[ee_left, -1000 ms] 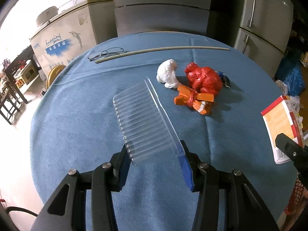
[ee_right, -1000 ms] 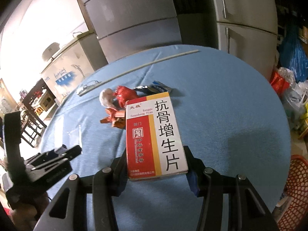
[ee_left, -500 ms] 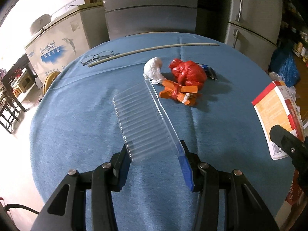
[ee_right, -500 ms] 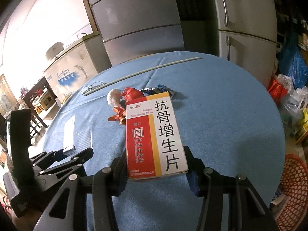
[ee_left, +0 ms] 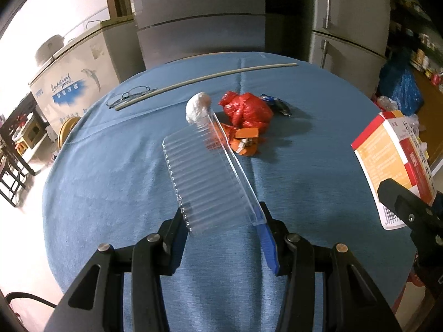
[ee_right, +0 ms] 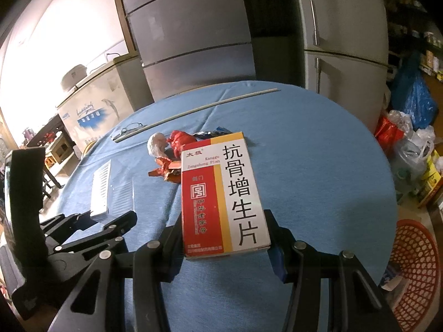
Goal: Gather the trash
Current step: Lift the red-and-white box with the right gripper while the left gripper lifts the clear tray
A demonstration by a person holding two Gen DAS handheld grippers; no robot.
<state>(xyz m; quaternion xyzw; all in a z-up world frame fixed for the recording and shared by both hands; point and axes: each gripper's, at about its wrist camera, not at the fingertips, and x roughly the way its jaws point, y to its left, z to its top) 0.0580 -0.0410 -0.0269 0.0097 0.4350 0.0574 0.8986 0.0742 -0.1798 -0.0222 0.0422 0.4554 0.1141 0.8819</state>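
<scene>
Holding one piece of trash in each hand, the person works over the round blue table (ee_left: 110,182); the left gripper (ee_left: 224,229) is clamped on a clear ribbed plastic tray (ee_left: 205,182) by its near end, and the right gripper (ee_right: 224,249) pinches a medicine box (ee_right: 221,193) by its lower edge, probably so both go out in one trip; red bag (ee_left: 246,110), white wad (ee_left: 196,108) and orange wrappers (ee_left: 243,144) remain mid-table; the red basket (ee_right: 415,265) waits beyond the right table edge, with open cloth between.
</scene>
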